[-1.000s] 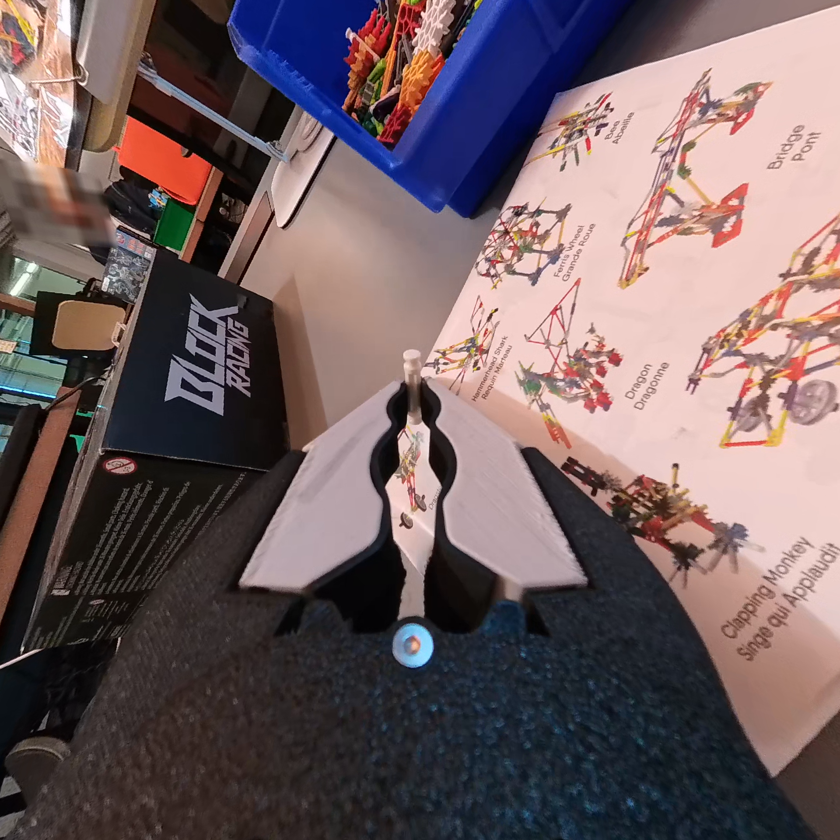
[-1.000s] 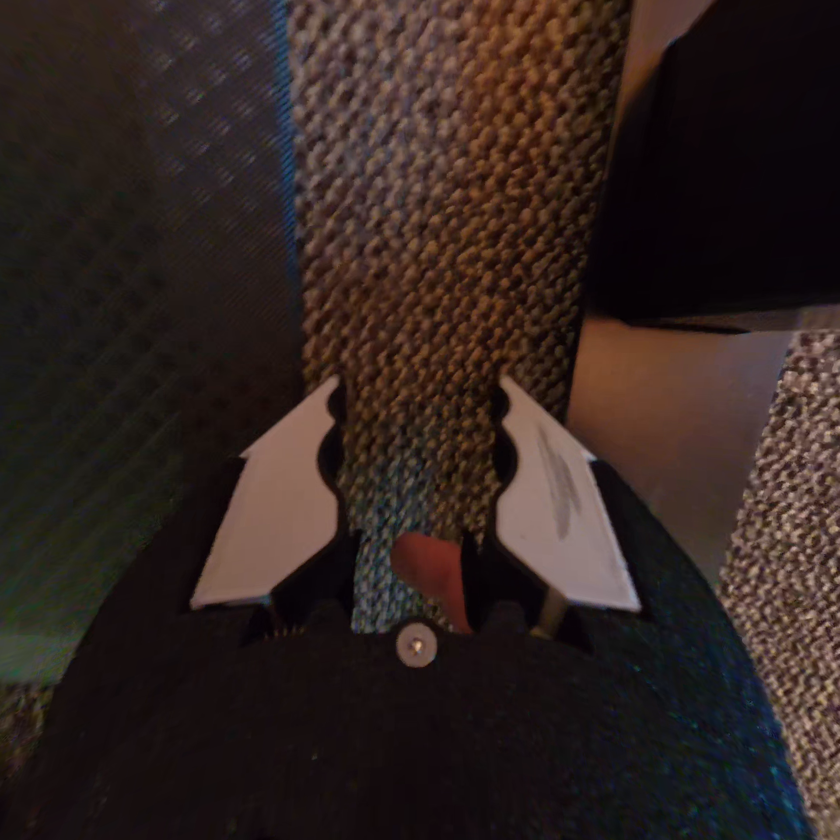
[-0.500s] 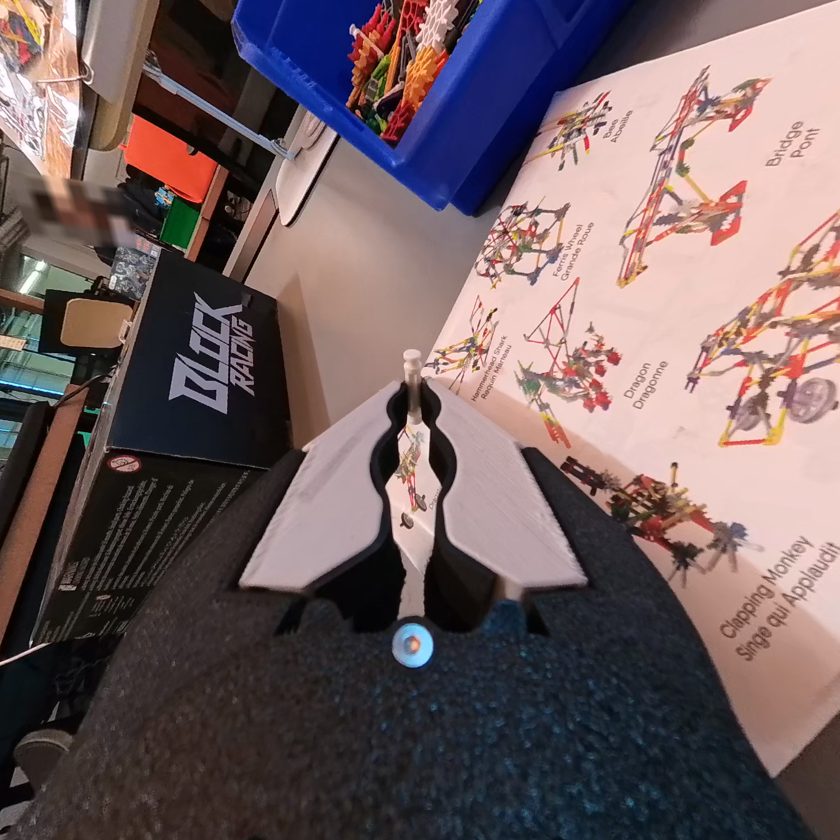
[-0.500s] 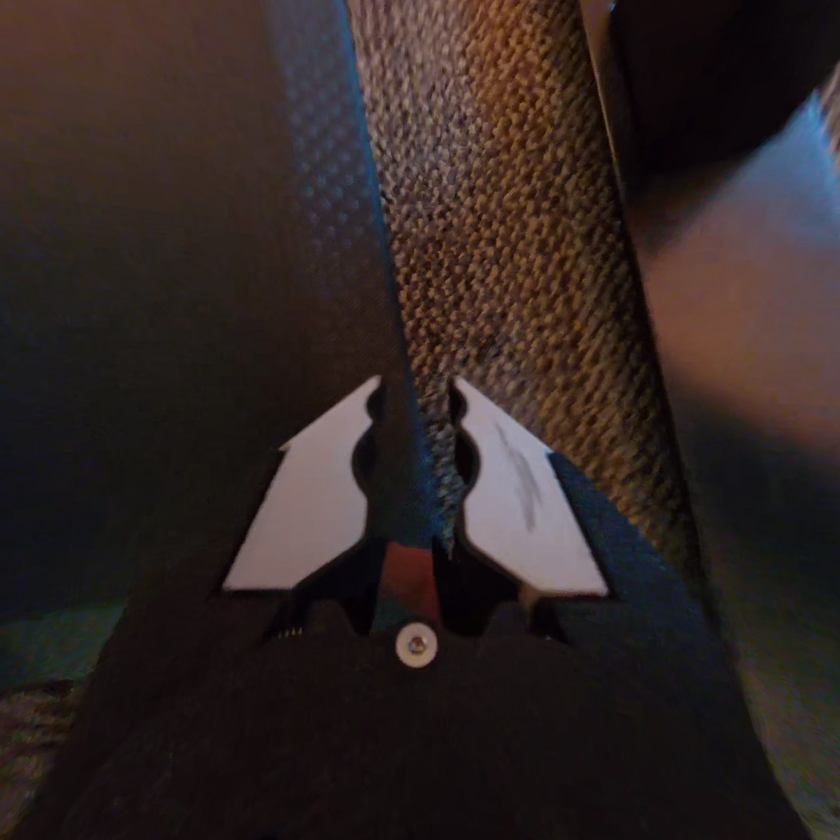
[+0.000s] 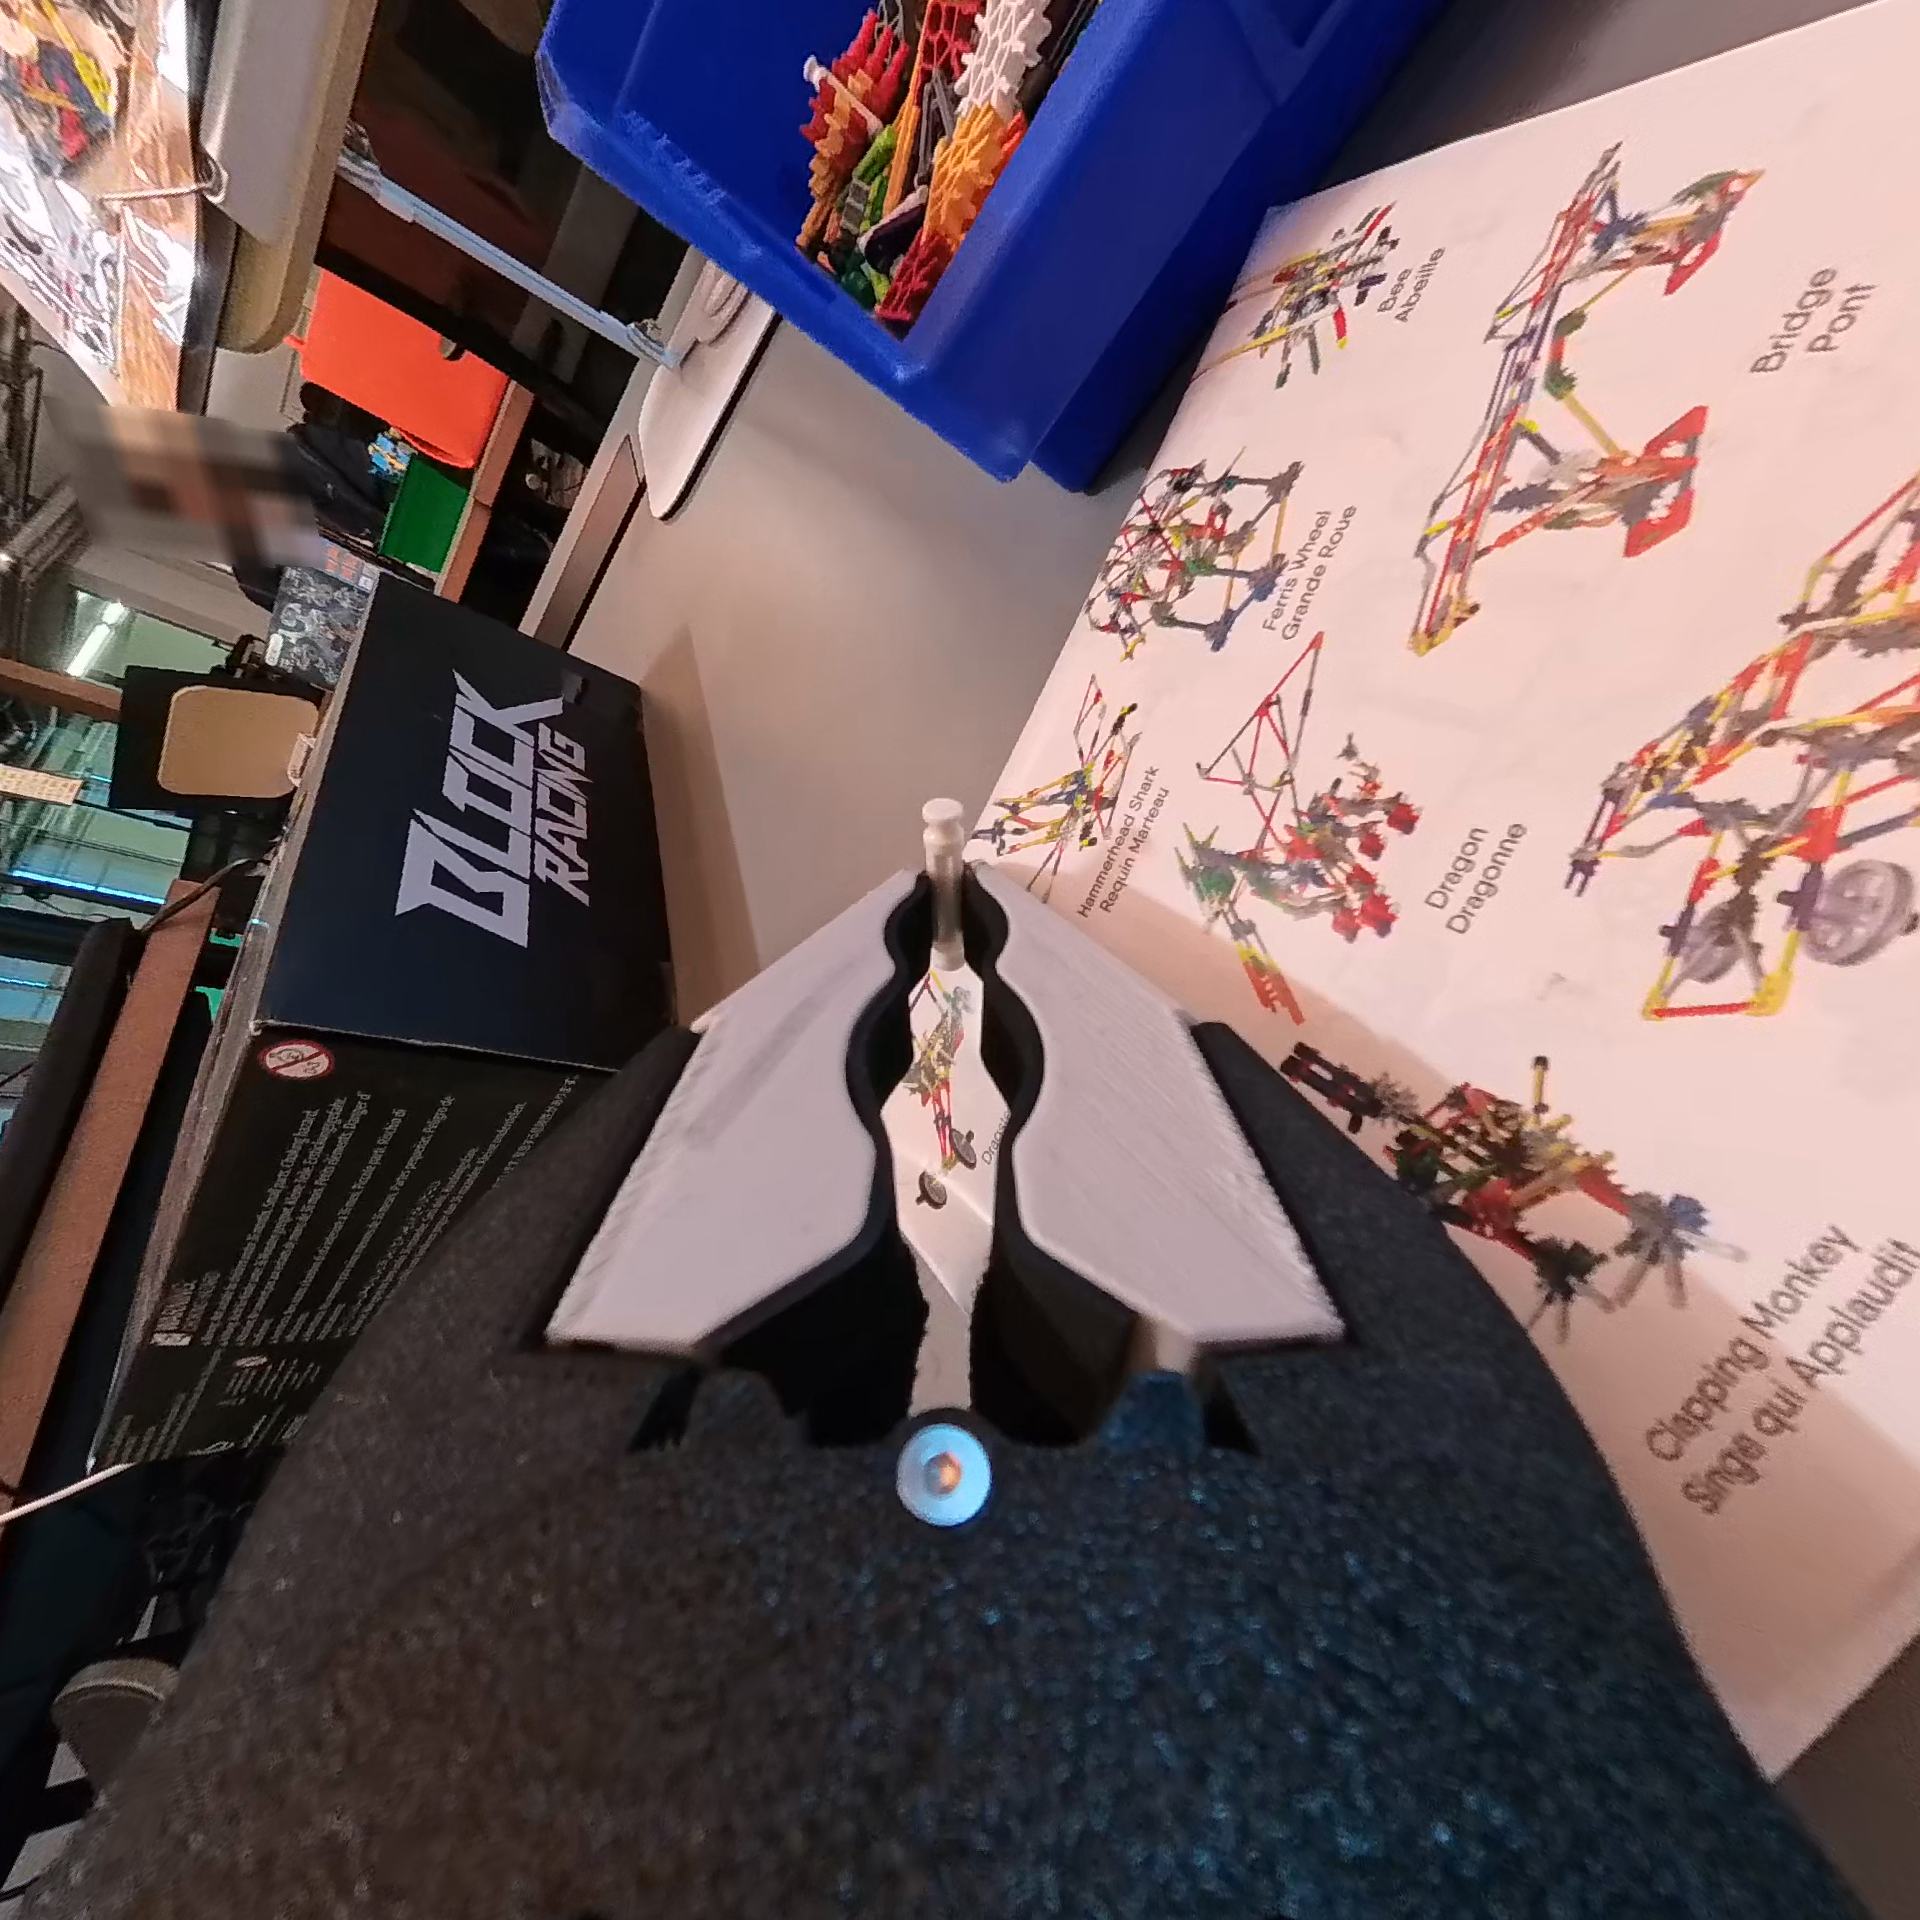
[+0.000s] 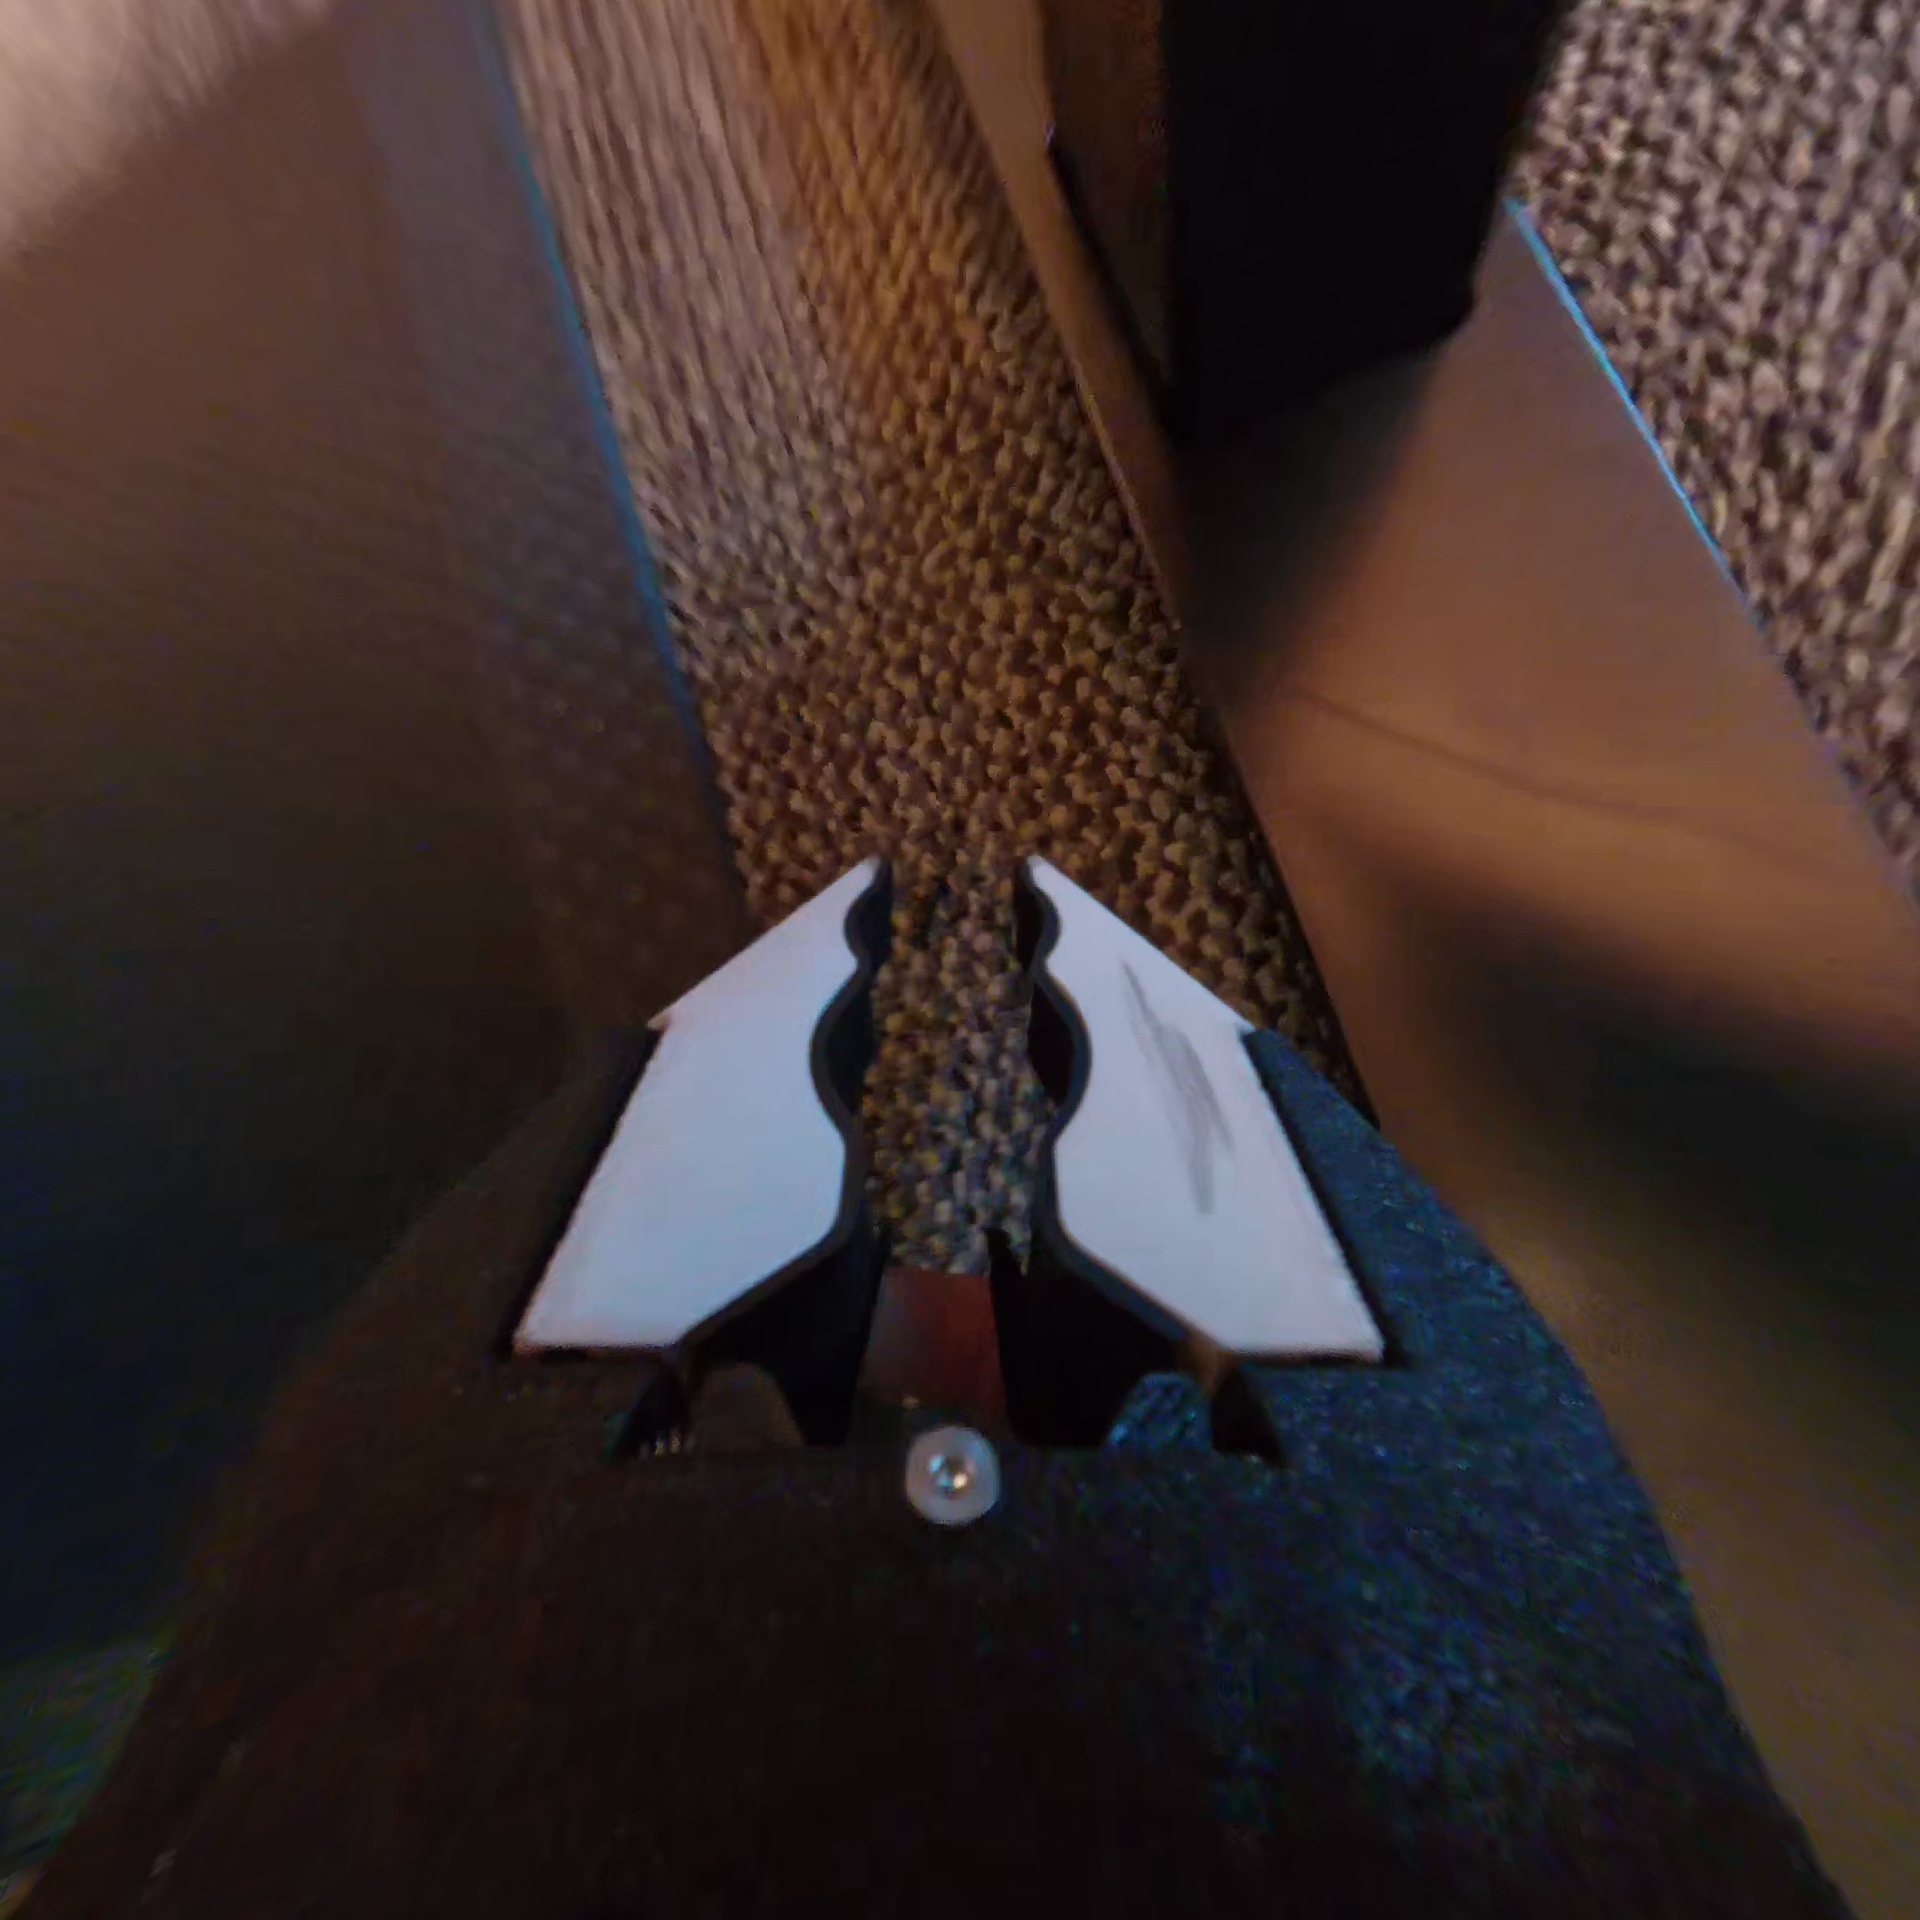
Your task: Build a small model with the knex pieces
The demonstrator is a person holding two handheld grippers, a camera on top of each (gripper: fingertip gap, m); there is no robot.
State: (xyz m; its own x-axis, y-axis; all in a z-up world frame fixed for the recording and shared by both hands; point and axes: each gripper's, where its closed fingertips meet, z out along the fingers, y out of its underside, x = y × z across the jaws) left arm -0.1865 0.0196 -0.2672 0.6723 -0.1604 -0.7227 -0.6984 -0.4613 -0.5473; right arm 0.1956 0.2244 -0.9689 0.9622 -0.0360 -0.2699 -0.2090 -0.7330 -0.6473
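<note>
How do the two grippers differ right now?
The left gripper is shut on a small grey rod; the right gripper holds nothing, its tips apart. The left is over a printed sheet on a table; the right is over carpet. Both have white fingers.

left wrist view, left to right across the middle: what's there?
Black box → white rod pinched in the left gripper → printed sheet of model pictures. The blue bin sits farther back.
</note>
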